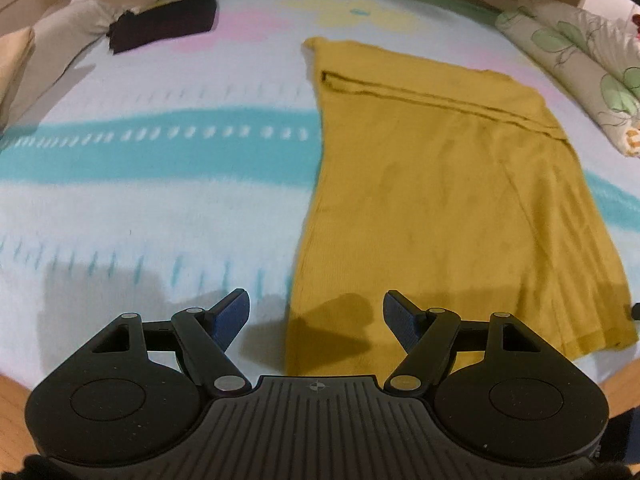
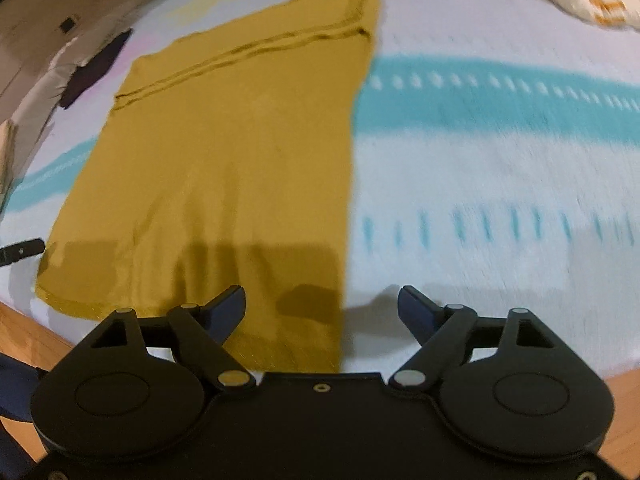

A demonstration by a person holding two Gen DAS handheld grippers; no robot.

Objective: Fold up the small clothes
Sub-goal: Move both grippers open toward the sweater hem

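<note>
The mustard-yellow garment (image 1: 440, 184) lies flat on the bed (image 1: 160, 208), seemingly folded lengthwise already, with cross folds left, while the left gripper (image 1: 316, 320) and right gripper (image 2: 322, 314) hover over its near corners, fingers wide and empty.

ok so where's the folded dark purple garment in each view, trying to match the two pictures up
Left wrist view: the folded dark purple garment lies upper left, on the striped bedsheet near the far edge.
Right wrist view: the same garment is at the far left edge, stretched by the lens.
Shared landmark: the flat mustard-yellow knitted garment, right of centre in the left view, left of centre in the right.
</note>
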